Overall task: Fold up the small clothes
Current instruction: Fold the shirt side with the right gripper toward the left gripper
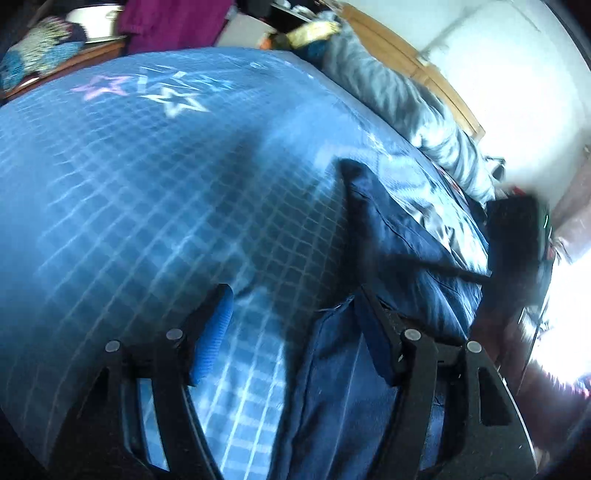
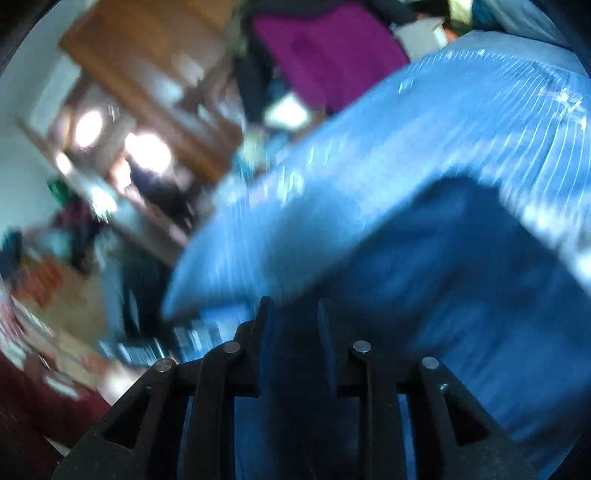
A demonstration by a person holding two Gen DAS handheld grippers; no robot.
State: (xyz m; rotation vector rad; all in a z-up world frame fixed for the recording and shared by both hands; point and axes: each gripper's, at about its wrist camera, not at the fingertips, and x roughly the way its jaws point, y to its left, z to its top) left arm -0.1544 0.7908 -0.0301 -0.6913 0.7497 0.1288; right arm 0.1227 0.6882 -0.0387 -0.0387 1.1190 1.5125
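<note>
A dark navy garment (image 1: 399, 251) lies on the blue checked bedspread (image 1: 147, 192), running from the bed's right side down under my left gripper. My left gripper (image 1: 291, 295) is open, its right finger (image 1: 373, 332) resting on the navy cloth and its left finger (image 1: 214, 325) over the bedspread. In the blurred right wrist view, the navy garment (image 2: 461, 277) fills the lower right over the bedspread (image 2: 406, 147). My right gripper (image 2: 294, 306) has a narrow gap with dark navy cloth between the fingers; it looks shut on the garment.
A grey striped blanket (image 1: 417, 107) lies along the bed's far right by the wooden headboard (image 1: 406, 55). A purple cloth (image 1: 170, 22) hangs beyond the bed. The other gripper (image 1: 517, 236) shows as a dark blur at the right. A wooden cabinet (image 2: 147, 92) stands left of the bed.
</note>
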